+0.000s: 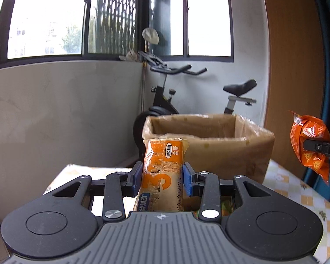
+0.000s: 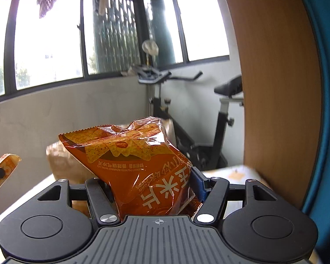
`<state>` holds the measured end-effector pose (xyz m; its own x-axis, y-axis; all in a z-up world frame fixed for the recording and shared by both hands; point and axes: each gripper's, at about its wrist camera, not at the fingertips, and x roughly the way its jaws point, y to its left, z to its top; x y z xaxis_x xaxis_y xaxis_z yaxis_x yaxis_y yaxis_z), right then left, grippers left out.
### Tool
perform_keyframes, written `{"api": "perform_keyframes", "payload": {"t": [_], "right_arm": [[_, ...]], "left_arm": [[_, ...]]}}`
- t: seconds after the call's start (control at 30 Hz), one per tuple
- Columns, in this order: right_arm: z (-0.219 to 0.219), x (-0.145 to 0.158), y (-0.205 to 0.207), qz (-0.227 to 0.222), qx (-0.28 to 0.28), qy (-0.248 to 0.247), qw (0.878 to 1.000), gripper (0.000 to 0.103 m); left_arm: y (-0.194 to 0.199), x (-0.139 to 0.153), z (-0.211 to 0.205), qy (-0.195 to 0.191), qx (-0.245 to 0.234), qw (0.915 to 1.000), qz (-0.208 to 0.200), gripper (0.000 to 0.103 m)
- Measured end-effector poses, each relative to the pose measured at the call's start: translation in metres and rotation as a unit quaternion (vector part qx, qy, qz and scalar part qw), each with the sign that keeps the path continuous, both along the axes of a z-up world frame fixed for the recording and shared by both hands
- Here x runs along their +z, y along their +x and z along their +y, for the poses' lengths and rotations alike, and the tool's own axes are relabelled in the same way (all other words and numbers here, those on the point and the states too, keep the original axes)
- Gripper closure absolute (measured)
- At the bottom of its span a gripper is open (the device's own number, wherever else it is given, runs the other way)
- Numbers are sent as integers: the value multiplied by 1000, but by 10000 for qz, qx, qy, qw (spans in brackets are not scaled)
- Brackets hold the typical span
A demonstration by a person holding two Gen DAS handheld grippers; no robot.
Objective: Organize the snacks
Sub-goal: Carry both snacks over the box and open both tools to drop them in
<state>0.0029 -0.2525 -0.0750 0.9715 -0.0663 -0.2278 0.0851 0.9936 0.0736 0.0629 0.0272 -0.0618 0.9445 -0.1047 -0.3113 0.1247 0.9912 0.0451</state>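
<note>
Open cardboard box (image 1: 209, 140), contents hidden, on table (image 1: 297, 189).

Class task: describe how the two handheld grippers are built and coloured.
Both the left gripper and the right gripper have black linkage arms with silver rivets, blue finger pads, round black side discs and a grey ribbed base bearing a small crosshair mark. No cables or sleeves show.

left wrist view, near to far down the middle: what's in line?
left hand-held gripper shut on the orange snack bar → brown paper-lined box → exercise bike → windows.
</note>
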Motion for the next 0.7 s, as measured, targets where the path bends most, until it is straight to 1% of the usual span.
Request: {"api": "perform_keyframes", "payload": {"t": [0.2, 0.27, 0.33, 0.4, 0.47, 0.57, 0.7], "right_arm": [[-2, 29, 41, -134, 215, 13, 9997, 43], [-2, 37, 55, -192, 359, 76, 9991, 43], [-1, 45, 73, -195, 495, 208, 9984, 43], [0, 49, 94, -133, 610, 342, 9975, 43], [4, 52, 114, -81, 666, 360, 9971, 43], [12, 50, 144, 17, 778, 397, 9962, 43], [14, 46, 175, 85, 714, 630, 9954, 43]], "left_arm": [[41, 16, -10, -128, 87, 9996, -243, 63], [56, 19, -18, -72, 74, 9994, -320, 63], [74, 21, -25, 17, 86, 9995, -300, 63], [91, 23, -29, 9, 98, 9996, -263, 63], [107, 24, -32, -7, 136, 9997, -209, 63], [126, 23, -35, -20, 169, 9998, -137, 63], [145, 17, -36, -2, 220, 9998, 5, 63]]}}
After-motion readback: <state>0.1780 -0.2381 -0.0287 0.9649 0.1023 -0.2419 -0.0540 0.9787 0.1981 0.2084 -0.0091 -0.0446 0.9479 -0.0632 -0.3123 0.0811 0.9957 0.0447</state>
